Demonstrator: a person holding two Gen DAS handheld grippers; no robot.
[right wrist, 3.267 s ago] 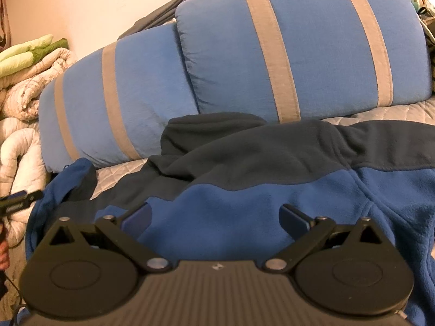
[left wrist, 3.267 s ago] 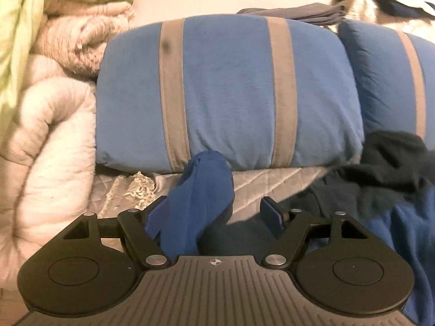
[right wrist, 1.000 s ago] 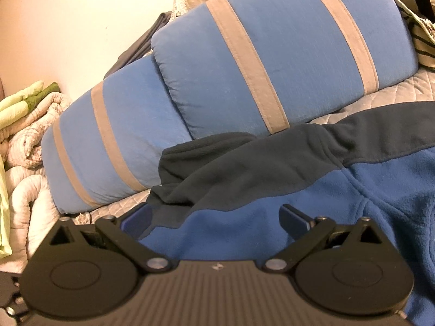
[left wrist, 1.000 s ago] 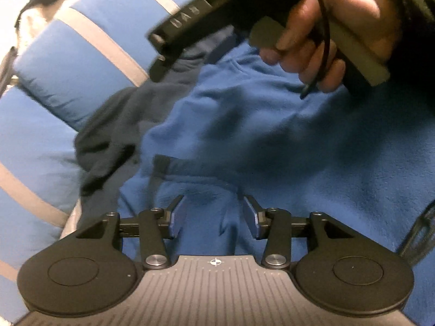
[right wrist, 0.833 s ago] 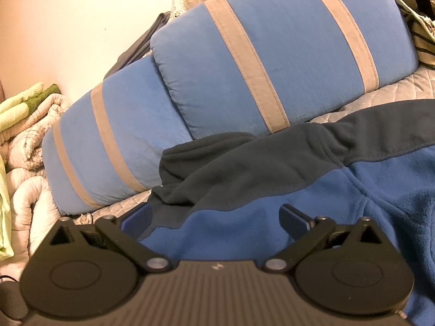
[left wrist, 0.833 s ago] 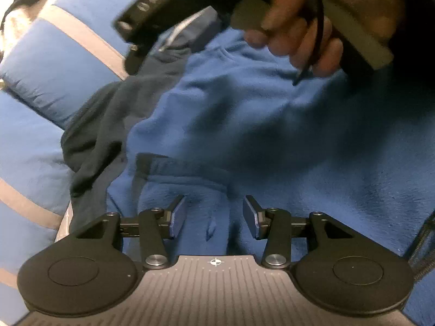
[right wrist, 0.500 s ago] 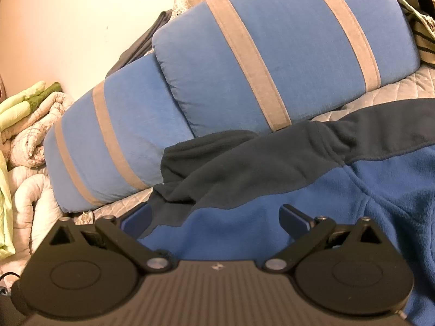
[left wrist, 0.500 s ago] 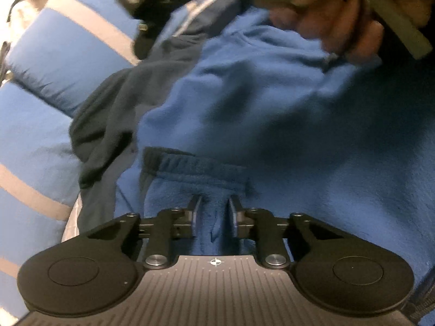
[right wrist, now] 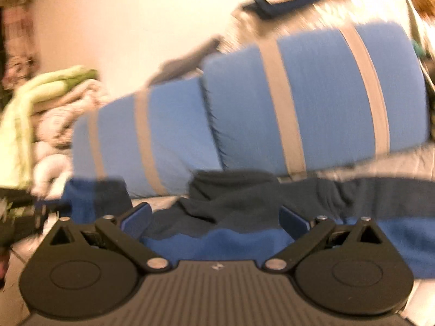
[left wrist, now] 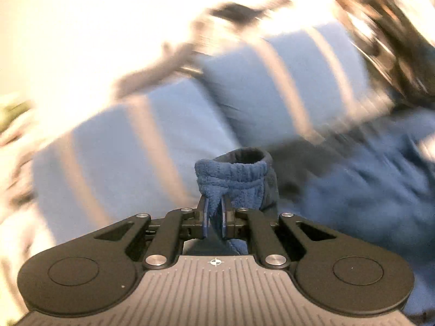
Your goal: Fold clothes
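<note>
The left tool [left wrist: 214, 212] is clenched on the ribbed cuff [left wrist: 231, 174] of the blue fleece's sleeve, holding it up in front of the two striped blue pillows [right wrist: 312, 95]. The rest of the fleece [right wrist: 244, 231] lies spread on the bed, its dark collar part, blurred, seemingly against the pillows. The right tool [right wrist: 214, 217] hangs released over it, gripping nothing.

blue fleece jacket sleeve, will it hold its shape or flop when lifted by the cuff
Probably floppy: the blue fleece jacket sleeve cuff bunches and puckers where the left gripper has its jaws shut on it. It likely grips well, since the pile looks fuzzy, not slick. The rest of the blue and dark grey fleece jacket lies slack, so it should trail and drag.
</note>
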